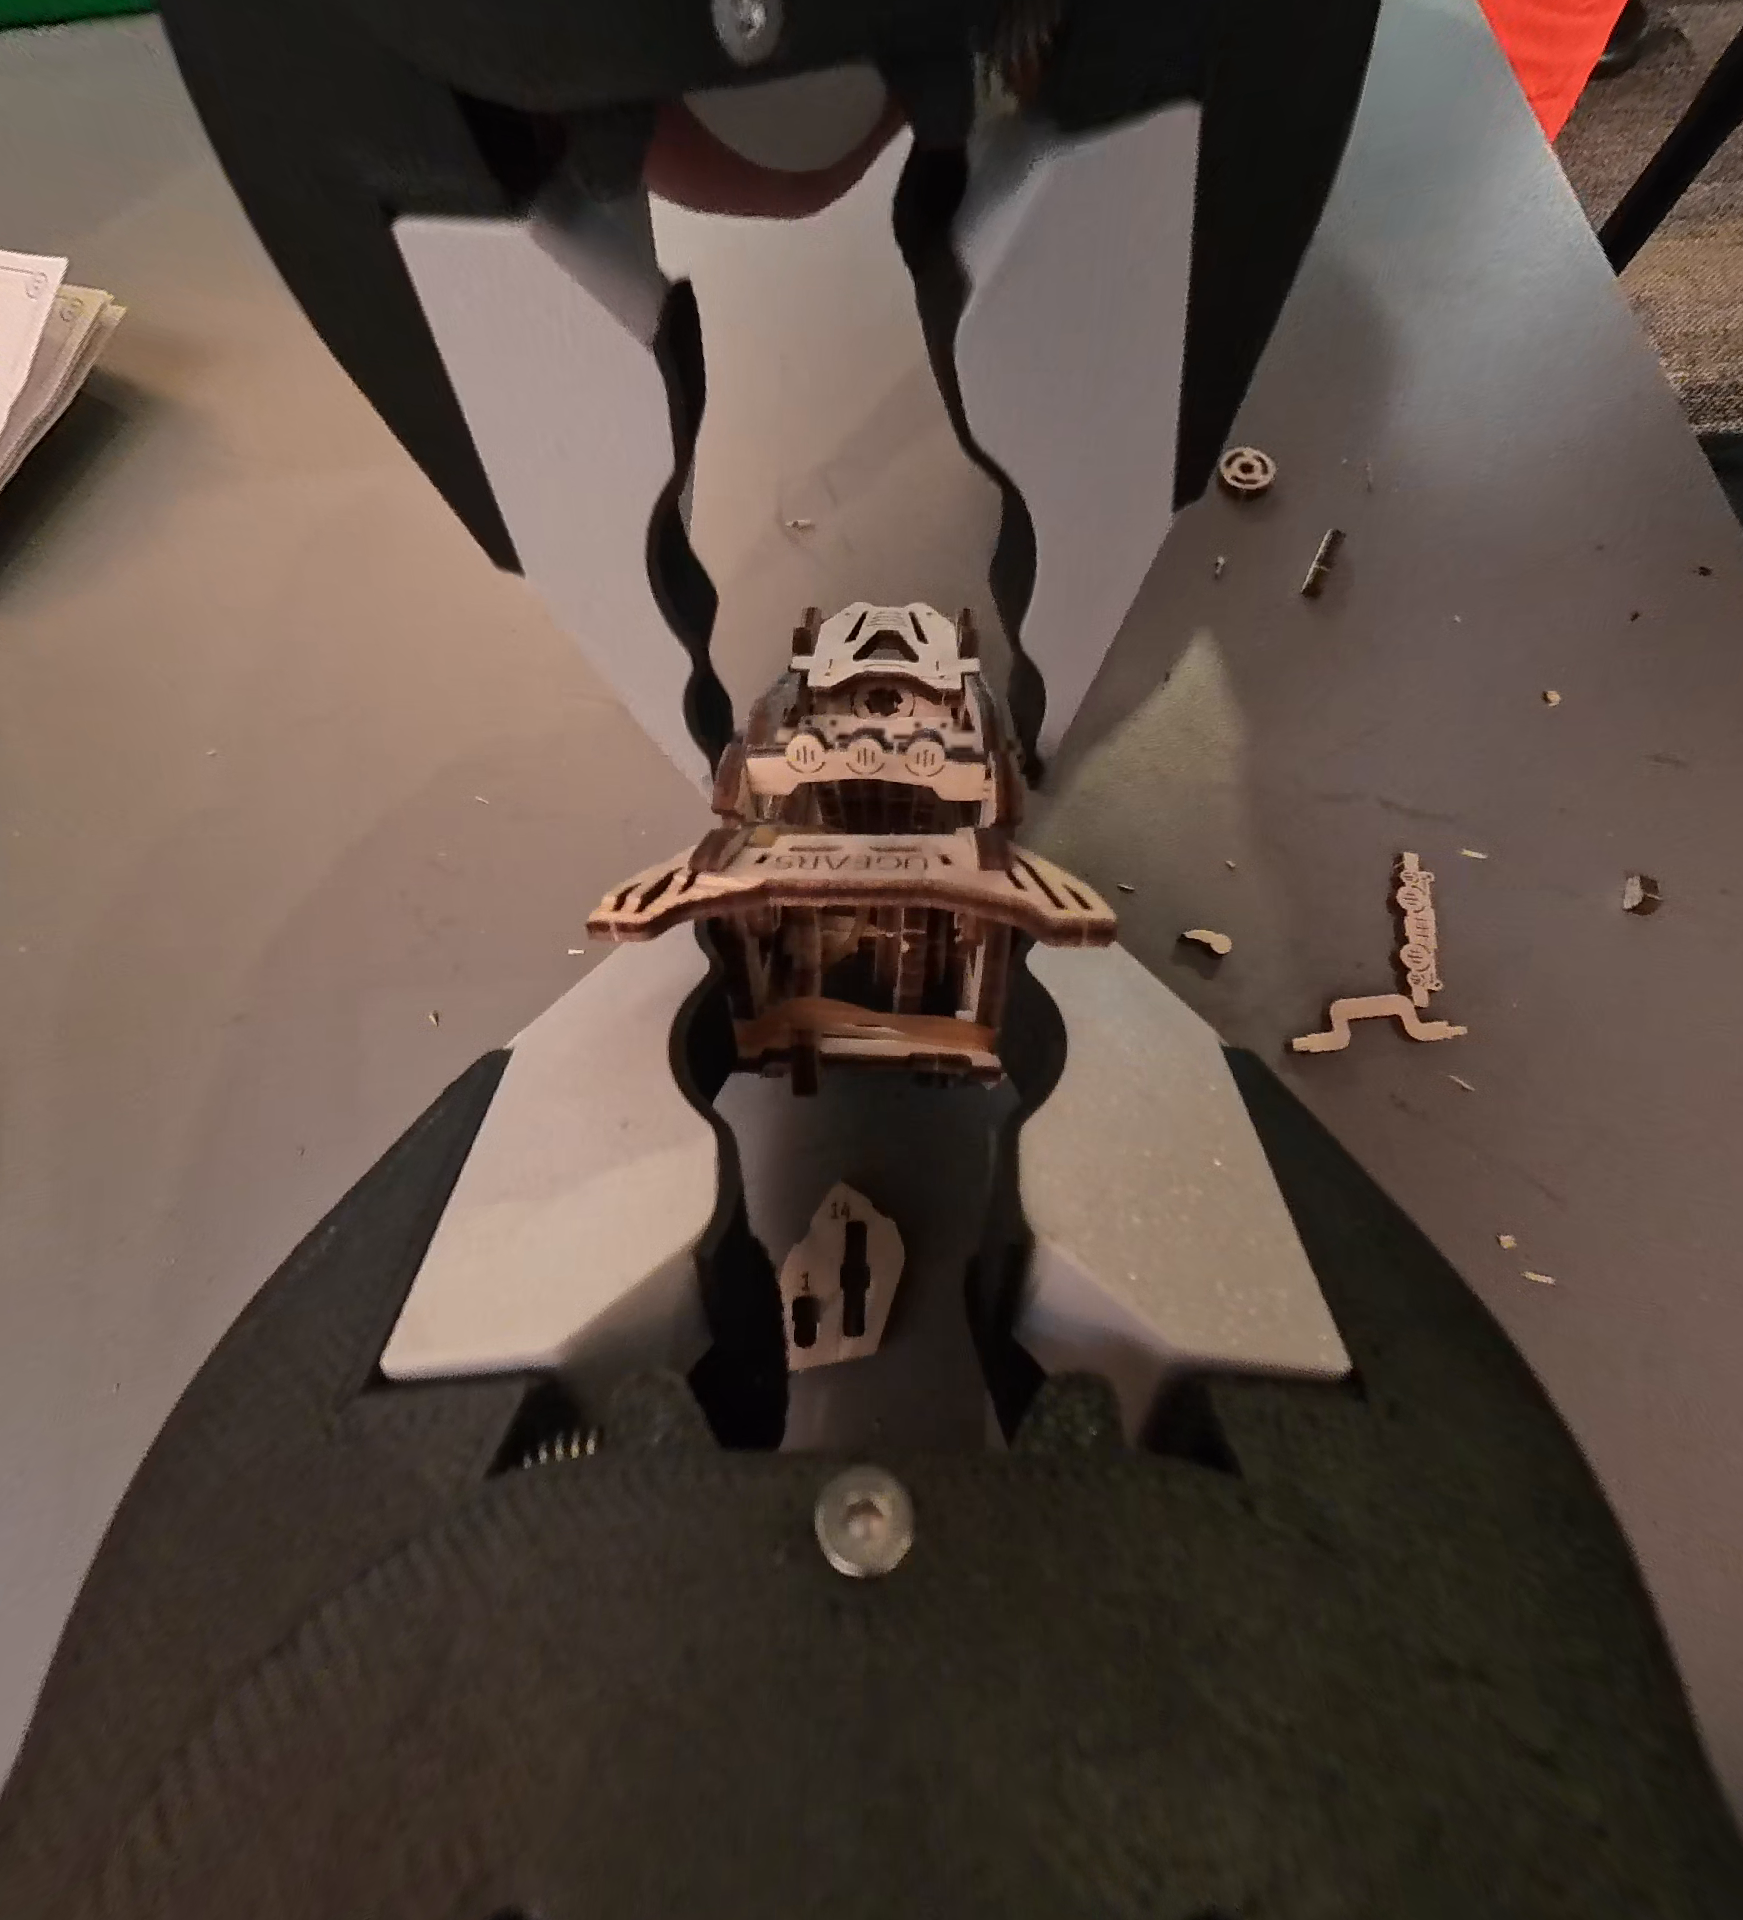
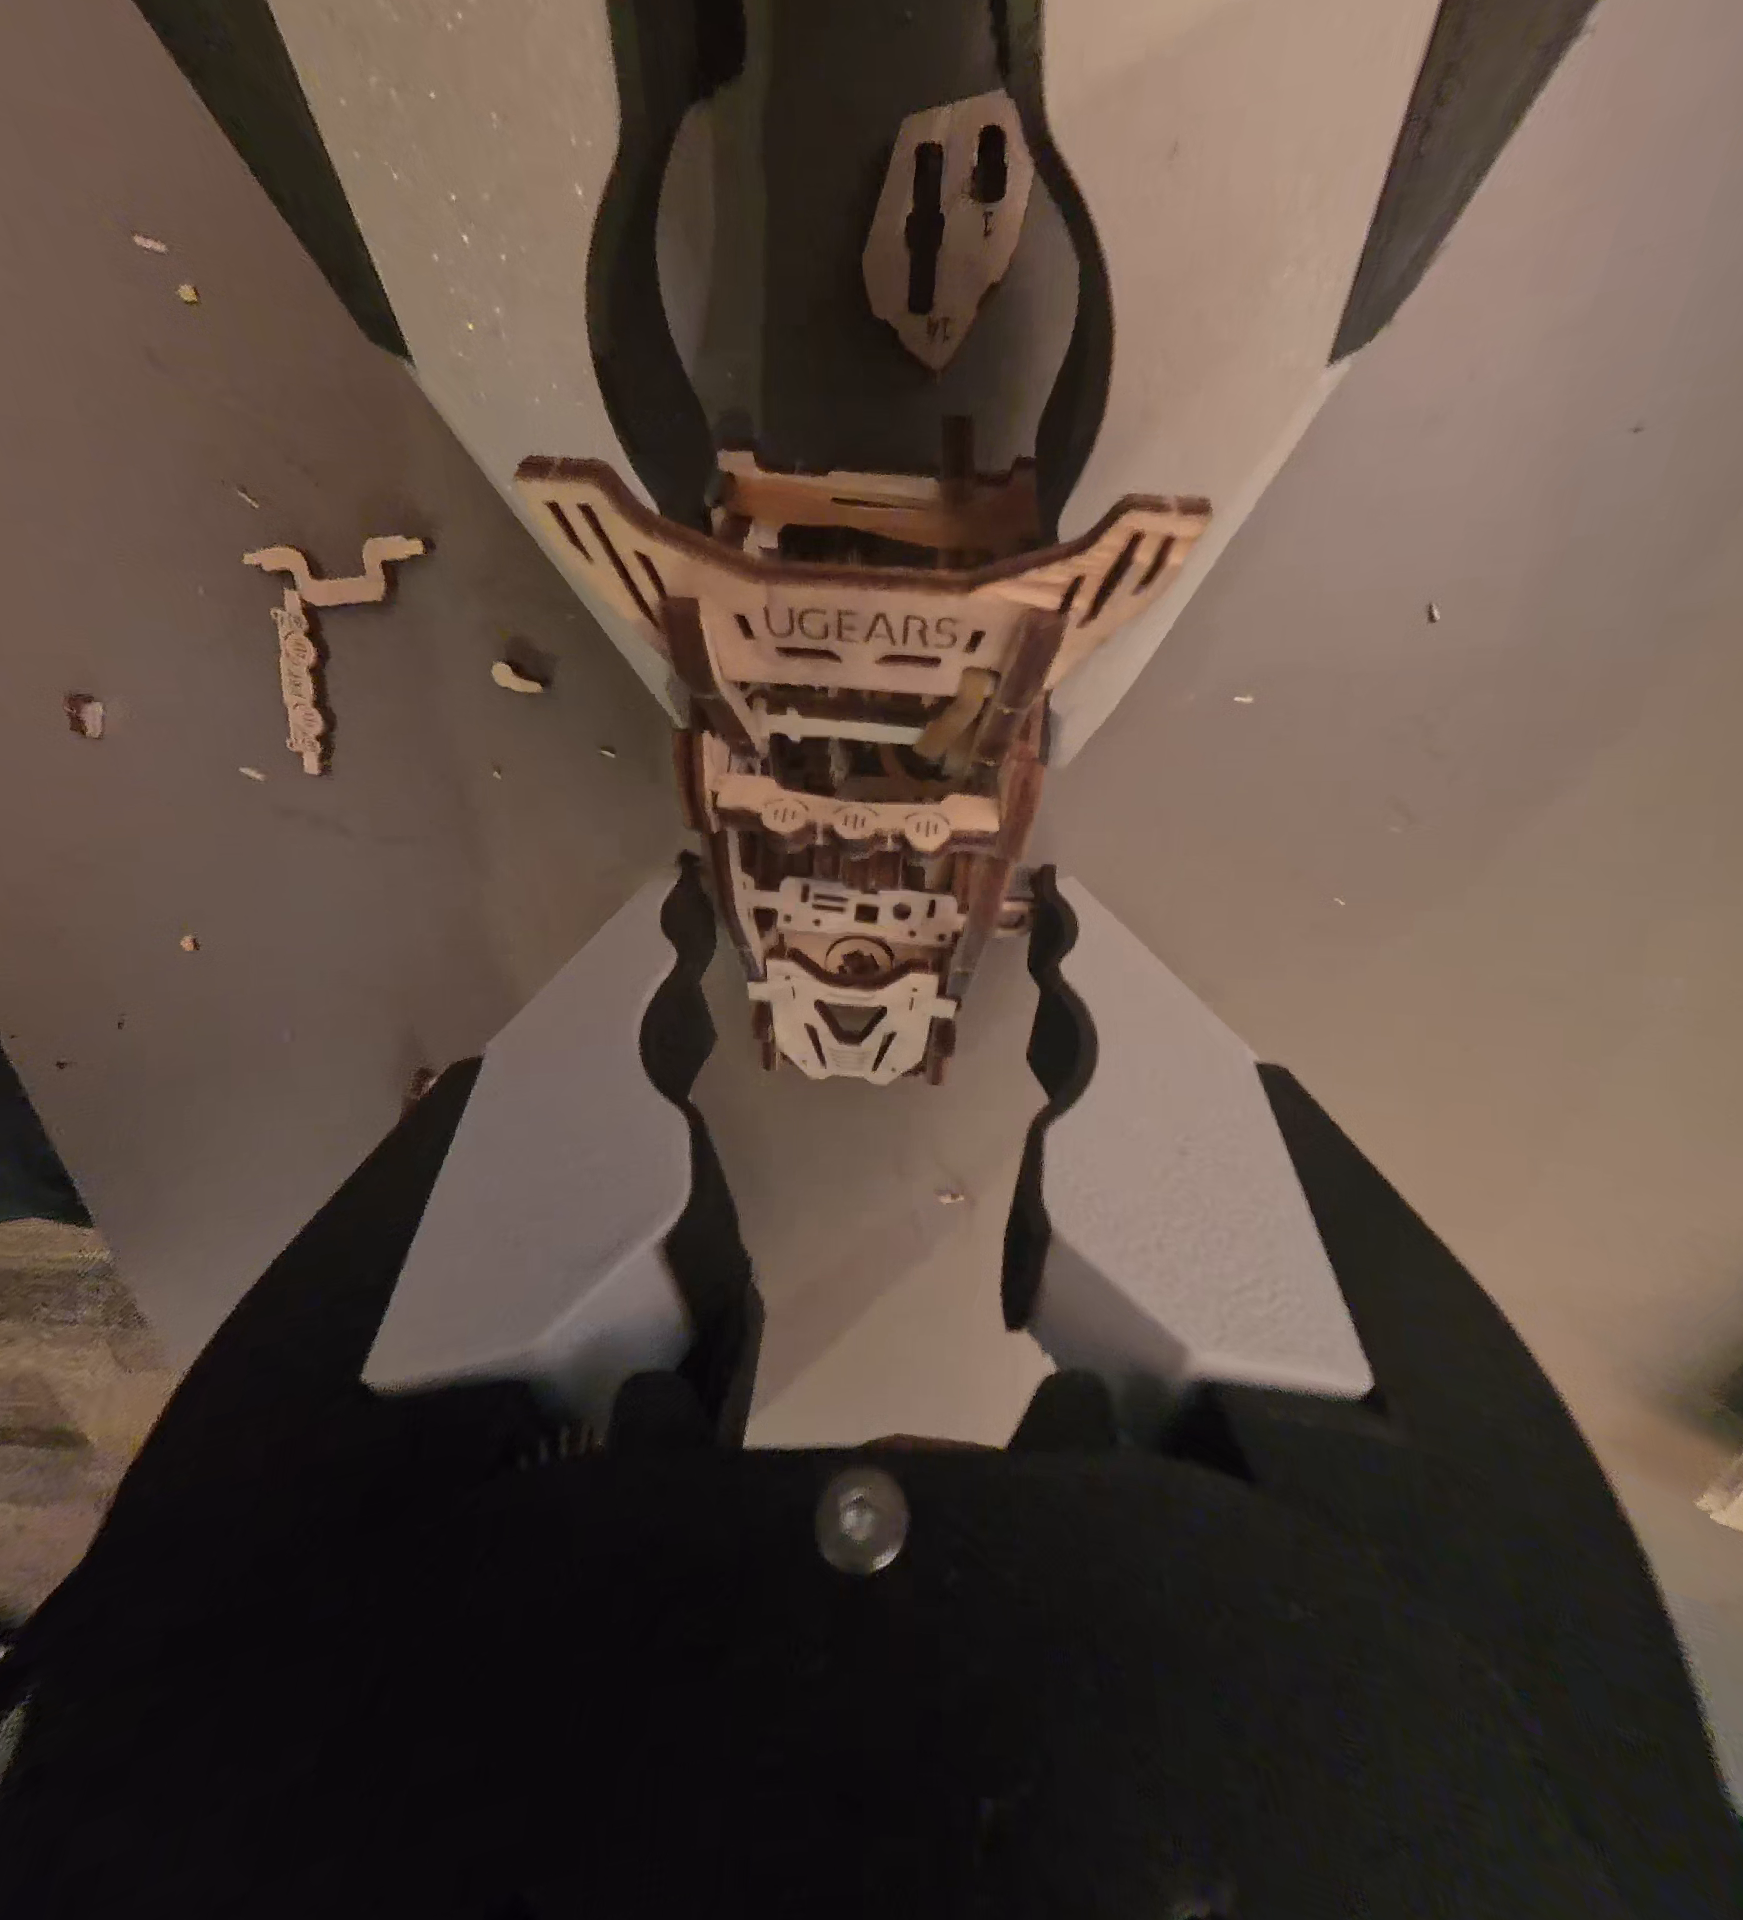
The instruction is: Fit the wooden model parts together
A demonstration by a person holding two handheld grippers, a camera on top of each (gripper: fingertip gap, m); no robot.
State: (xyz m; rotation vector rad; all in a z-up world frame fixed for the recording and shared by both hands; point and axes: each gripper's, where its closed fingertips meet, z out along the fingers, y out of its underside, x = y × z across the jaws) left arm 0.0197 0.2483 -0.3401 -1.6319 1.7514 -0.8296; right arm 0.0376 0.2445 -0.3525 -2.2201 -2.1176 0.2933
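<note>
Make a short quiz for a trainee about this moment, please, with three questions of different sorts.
1. True or false: the wooden model lies free on the table, and no tongs touch it.
2. Which end do the left tongs grip? A: the wide, winged end. B: the narrow end.
3. In the left wrist view, on which side of the model do the loose wooden pieces lie?
Key: 1 false, both the left and the right tongs hold it; 2 A; 3 right.
</note>
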